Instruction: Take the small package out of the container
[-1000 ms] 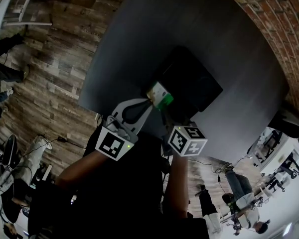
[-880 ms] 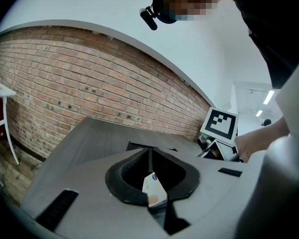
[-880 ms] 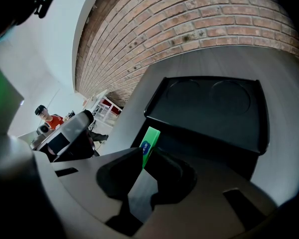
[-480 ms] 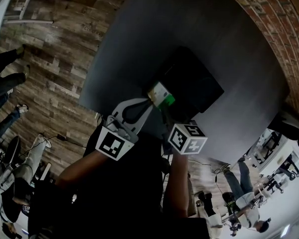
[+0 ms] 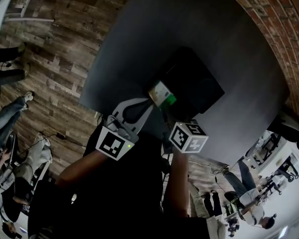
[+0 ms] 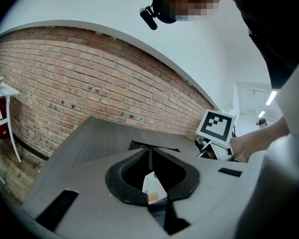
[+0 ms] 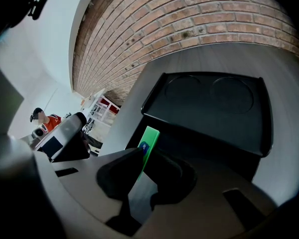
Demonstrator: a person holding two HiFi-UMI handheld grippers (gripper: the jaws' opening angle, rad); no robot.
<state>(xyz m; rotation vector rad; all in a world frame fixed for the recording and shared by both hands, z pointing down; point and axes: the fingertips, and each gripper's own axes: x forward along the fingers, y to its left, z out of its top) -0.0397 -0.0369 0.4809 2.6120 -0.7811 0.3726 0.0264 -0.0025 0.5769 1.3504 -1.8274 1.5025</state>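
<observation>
In the head view a small package, white with a green end, hangs just above the near edge of the black container on the dark table. My left gripper is shut on its white end. My right gripper is shut on its green end. The left gripper view shows the white and orange package between the closed jaws. The right gripper view has the green package edge-on in the jaws, in front of the container, which has two round recesses.
A brick wall curves round the table's far right side. Plank floor lies to the left, where people's legs stand. The person's arms fill the lower middle of the head view.
Both grippers and the package have shifted a little to the right while holding on. People on the floor at the left have moved.
</observation>
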